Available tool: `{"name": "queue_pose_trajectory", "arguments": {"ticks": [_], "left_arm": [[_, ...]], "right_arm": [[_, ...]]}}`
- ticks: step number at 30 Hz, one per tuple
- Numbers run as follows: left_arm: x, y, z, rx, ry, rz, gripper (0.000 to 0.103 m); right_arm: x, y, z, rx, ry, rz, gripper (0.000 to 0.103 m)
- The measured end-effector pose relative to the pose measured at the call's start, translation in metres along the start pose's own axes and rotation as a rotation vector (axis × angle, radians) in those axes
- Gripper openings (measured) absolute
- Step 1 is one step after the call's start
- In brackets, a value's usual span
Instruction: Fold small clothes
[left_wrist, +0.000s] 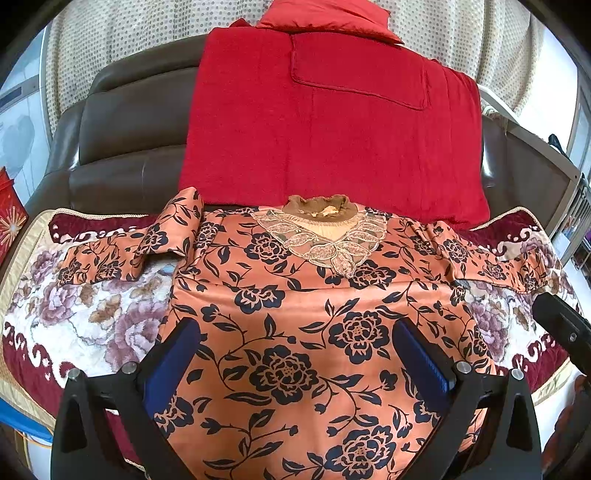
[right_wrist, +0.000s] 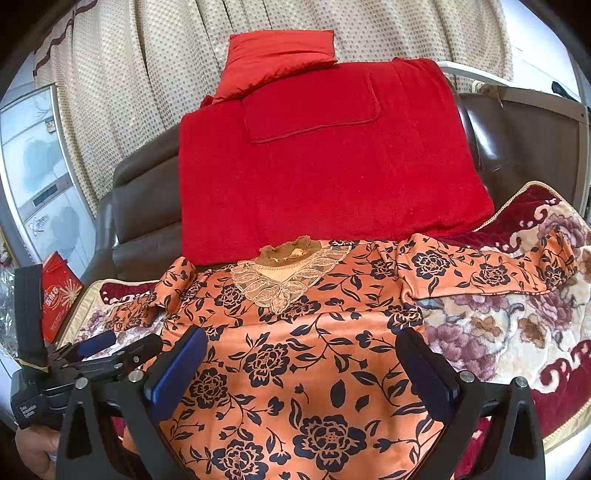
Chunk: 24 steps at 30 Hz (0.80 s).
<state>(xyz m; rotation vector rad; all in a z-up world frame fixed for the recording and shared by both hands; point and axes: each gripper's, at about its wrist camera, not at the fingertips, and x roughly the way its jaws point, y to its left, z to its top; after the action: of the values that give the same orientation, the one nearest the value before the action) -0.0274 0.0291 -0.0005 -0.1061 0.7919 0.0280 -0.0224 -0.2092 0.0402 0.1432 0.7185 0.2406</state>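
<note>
Both sets of jaws stand wide open and hold nothing. The left gripper (left_wrist: 295, 354) hovers over the lower middle of the blouse (left_wrist: 295, 314), its blue-padded fingers straddling the orange, black-flowered cloth. The right gripper (right_wrist: 303, 369) hangs over the same hem area, a little toward the blouse's right side; in its view the left gripper appears at the far left, held by a hand (right_wrist: 35, 450). The blouse lies face up and spread flat on a floral blanket (left_wrist: 92, 317), directly ahead of both grippers. Its long axis runs away from them, hem nearest and lace collar (left_wrist: 325, 240) farthest. The left sleeve (left_wrist: 122, 254) is bent and bunched near the shoulder; the right sleeve (right_wrist: 491, 273) stretches out sideways, flatter. Each gripper looks nearer to its own sleeve, so a first fold would likely bring a sleeve inward across the body. Beyond the collar, a red blanket (left_wrist: 332, 129) drapes over a dark sofa (left_wrist: 129, 129), with a red cushion (right_wrist: 280, 55) on top and a dotted curtain (right_wrist: 147, 92) behind. No containers hold anything here; a red box (right_wrist: 59, 295) stands at the left edge.
</note>
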Motion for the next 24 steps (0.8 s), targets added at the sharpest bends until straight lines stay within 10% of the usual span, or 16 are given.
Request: {"name": "queue_pose_trajectory", "arguments": {"ticks": [6, 14, 24], "left_arm": [[0.01, 0.02, -0.003, -0.02, 0.013, 0.018, 0.103], [0.056, 0.154, -0.015, -0.236, 0.095, 0.298, 0.103], [0.103, 0.263, -0.007, -0.376, 0.114, 0.495, 0.103]], "right_arm": [[0.012, -0.016, -0.004, 0.045, 0.051, 0.036, 0.103], [0.034, -0.16, -0.039, 0.498, 0.192, 0.058, 0.103], [0.065, -0.376, -0.032, 0.95, -0.02, -0.096, 0.103]]}}
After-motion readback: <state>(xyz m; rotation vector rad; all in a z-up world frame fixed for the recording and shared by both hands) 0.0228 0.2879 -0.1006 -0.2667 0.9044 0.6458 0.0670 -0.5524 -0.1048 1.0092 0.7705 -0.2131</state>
